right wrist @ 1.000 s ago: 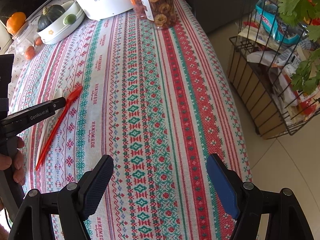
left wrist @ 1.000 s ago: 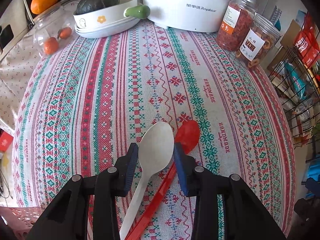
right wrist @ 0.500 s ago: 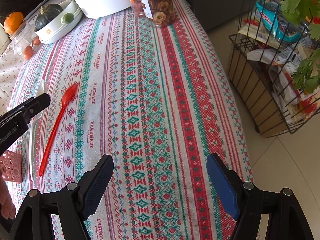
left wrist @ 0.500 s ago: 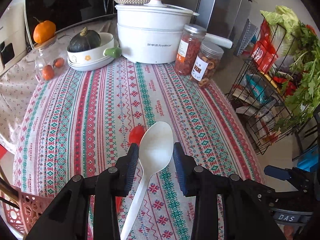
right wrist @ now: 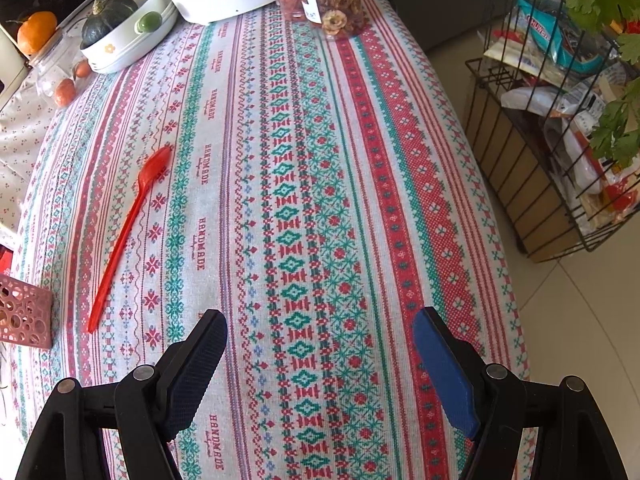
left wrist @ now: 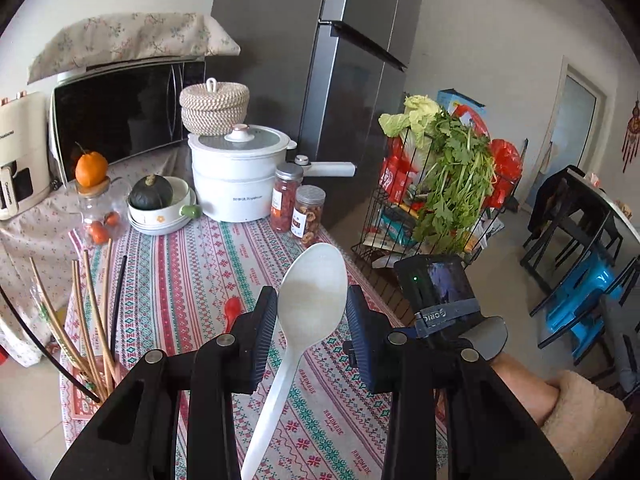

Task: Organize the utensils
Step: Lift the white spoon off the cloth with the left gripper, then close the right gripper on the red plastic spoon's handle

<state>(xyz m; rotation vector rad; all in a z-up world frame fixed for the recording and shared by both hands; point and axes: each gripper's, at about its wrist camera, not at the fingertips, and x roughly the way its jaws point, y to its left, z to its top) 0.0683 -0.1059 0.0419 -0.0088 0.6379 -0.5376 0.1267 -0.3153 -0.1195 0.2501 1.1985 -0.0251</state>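
White spoon [left wrist: 314, 300] gripped by left gripper [left wrist: 312, 312], pads pressed on bowl's edges, held clear above tablecloth [left wrist: 192, 276]; handle end cut off at frame bottom. Red spoon [left wrist: 232, 310] mostly hidden behind left finger in left view; seen whole only in right view [right wrist: 128, 236], flat on cloth. Right gripper [right wrist: 320, 356] spread wide, nothing between pads, hung over cloth. Chopsticks [left wrist: 86, 320] in pink holder [left wrist: 80, 400] shown by left view; right view catches holder's corner only.

I count two long plastic spoons: one white spoon [left wrist: 312, 304], one red spoon [right wrist: 132, 220]. Two clear lidded jars [left wrist: 307, 216] of dried snacks. One pink perforated holder [right wrist: 24, 316].
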